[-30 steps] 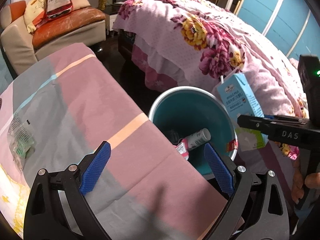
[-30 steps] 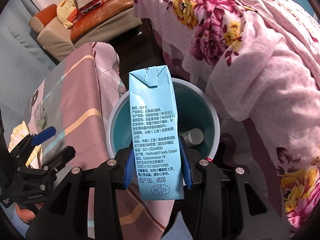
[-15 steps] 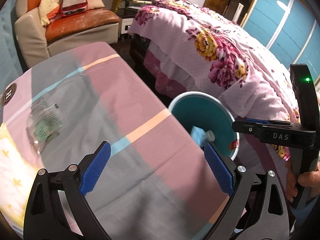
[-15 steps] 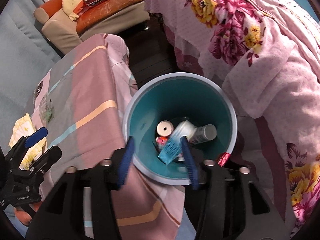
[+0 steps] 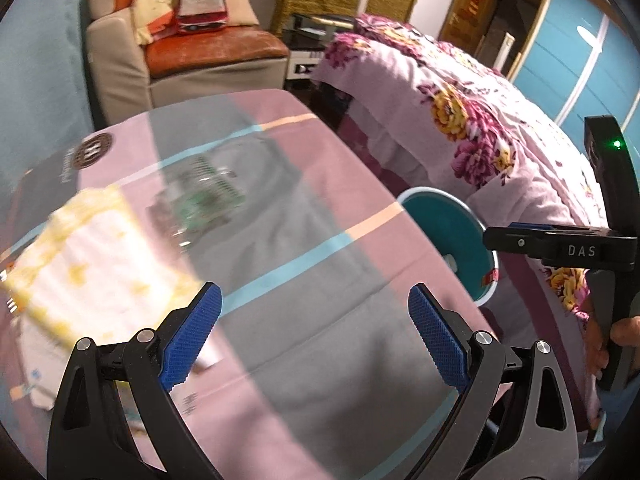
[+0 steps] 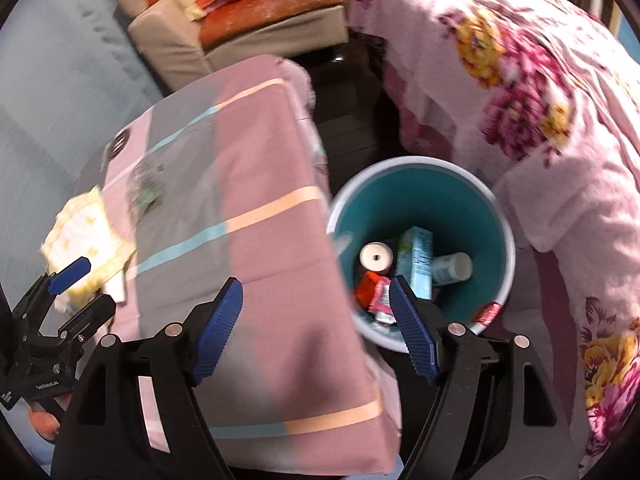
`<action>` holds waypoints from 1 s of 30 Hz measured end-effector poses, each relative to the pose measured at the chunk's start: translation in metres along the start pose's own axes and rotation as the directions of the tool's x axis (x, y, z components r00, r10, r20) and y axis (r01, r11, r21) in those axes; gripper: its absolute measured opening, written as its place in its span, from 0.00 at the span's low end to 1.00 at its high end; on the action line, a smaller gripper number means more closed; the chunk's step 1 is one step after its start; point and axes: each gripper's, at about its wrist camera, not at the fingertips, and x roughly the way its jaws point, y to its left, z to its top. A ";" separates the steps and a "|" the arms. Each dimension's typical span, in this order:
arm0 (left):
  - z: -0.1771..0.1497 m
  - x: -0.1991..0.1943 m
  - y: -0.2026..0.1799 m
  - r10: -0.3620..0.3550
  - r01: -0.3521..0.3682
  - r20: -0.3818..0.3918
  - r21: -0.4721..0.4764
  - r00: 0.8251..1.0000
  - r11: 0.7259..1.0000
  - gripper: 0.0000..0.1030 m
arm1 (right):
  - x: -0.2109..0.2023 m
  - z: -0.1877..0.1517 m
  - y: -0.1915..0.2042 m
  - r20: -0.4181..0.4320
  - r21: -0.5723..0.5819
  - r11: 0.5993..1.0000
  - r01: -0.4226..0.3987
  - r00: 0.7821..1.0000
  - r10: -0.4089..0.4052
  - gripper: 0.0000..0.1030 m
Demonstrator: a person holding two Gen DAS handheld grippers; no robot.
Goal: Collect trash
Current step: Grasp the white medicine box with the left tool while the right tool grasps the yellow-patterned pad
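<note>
Trash sits low inside the round teal plastic bin with a pale rim: the light-blue milk carton leans among a white-capped bottle, a round white lid and red wrappers. That bin stands on the floor, tight against the long right-hand edge of the table draped in a pink, grey and peach striped cloth, with the bed under its pink floral quilt crowding it from the other side; only a dark strip of floor stays free beyond the table's far corner, toward the beige armchair with an orange seat.

The right gripper hangs above the table's edge and the bin rim, its blue-padded jaws having just spread wide, nothing between them. The left gripper is equally wide and empty over the cloth's bare grey middle. Farther toward the table's left edge lie a crumpled clear plastic wrapper with green print and, beside it, a blurred yellow-and-white patterned cloth.
</note>
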 end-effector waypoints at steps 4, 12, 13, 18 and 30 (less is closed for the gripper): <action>-0.014 -0.024 0.028 0.039 -0.039 0.023 -0.031 0.999 0.999 0.92 | 0.000 0.001 0.040 -0.012 -0.076 0.997 -0.019 1.000 0.018 0.71; -0.042 -0.067 0.093 0.107 -0.098 0.059 -0.144 0.992 0.985 0.92 | 0.009 -0.001 0.118 -0.053 -0.234 0.971 -0.042 0.998 0.030 0.73; -0.044 -0.071 0.099 0.116 -0.106 0.061 -0.148 0.991 0.983 0.92 | 0.012 -0.002 0.131 -0.062 -0.259 0.965 -0.046 0.998 0.031 0.73; -0.060 -0.090 0.133 0.186 -0.171 0.072 -0.177 0.980 0.969 0.94 | 0.023 -0.008 0.175 -0.101 -0.352 0.932 -0.082 0.994 0.050 0.73; -0.092 -0.077 0.206 0.191 -0.179 0.007 -0.309 0.982 0.934 0.95 | 0.058 -0.004 0.270 -0.177 -0.499 0.842 -0.207 0.975 0.134 0.73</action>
